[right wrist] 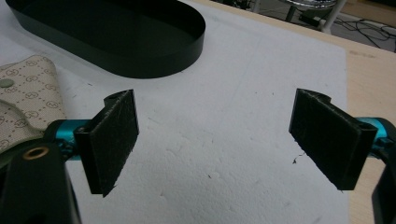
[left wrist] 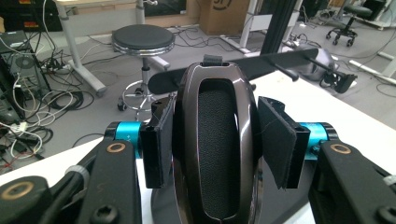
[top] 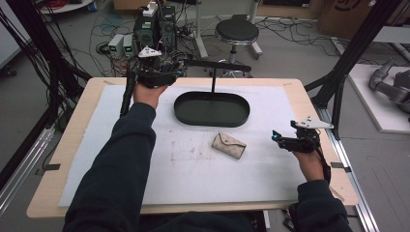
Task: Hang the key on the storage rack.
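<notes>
While the right gripper (right wrist: 215,144) gapes empty, the left gripper (left wrist: 219,144) clamps an upright headband (left wrist: 217,140).

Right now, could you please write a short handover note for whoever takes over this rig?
Left gripper: shut on a glossy dark brown case, held at the table's far-left edge, near the black T-shaped stand.
Right gripper: open, holding nothing, hovering over the white mat at the right.
The beige patterned pouch lies on the mat, in front of the black oval tray.
Done: case picked up. Left: probably placing the case; pouch untouched.
</notes>
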